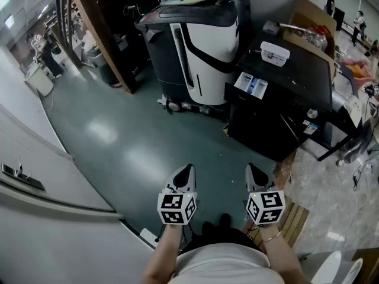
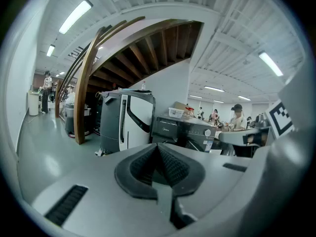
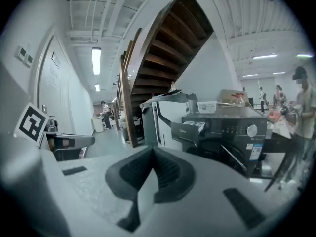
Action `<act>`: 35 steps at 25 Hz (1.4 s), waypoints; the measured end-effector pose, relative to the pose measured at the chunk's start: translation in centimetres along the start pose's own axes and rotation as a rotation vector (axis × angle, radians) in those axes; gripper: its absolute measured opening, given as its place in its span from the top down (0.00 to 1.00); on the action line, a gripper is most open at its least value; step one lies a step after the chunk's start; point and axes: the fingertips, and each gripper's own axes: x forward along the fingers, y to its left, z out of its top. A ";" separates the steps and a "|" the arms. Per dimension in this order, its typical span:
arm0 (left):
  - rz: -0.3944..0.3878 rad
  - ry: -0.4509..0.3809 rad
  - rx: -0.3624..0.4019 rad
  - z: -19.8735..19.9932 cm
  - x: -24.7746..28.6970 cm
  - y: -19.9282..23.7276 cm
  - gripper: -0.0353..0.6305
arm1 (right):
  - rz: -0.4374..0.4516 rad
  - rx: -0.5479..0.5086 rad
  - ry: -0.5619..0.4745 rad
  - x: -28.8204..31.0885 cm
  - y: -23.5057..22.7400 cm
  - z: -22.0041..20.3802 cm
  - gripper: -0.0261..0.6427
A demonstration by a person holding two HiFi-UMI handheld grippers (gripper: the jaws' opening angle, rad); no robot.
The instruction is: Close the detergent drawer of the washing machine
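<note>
Both claws are clenched on nothing. The left gripper and right gripper each press 2 ribbed black rubber pads into a closed V, set in smooth grey plastic shells. They hang side by side over the glossy grey-green floor, well apart from the boxy black washing machine. Its detergent drawer juts out from the top of the front, with white and blue compartments exposed. A rectangular white tub sits on the machine's flat top.

Teal floor under washing machine
</note>
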 end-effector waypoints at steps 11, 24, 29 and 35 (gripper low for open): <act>0.023 0.009 0.004 -0.3 0.0 -0.7 0.96 | 0.017 -0.007 -0.020 -0.5 -0.2 -0.1 0.96; 0.034 0.006 0.004 0.0 1.0 -0.8 0.90 | 0.002 -0.011 -0.018 0.6 -1.6 0.3 0.96; 0.039 0.009 -0.009 0.1 1.8 -0.7 0.85 | 0.034 0.005 -0.043 1.4 -1.8 1.1 0.95; 0.045 0.008 -0.012 0.2 2.8 -0.9 0.83 | 0.053 0.009 -0.006 2.2 -2.4 0.7 0.85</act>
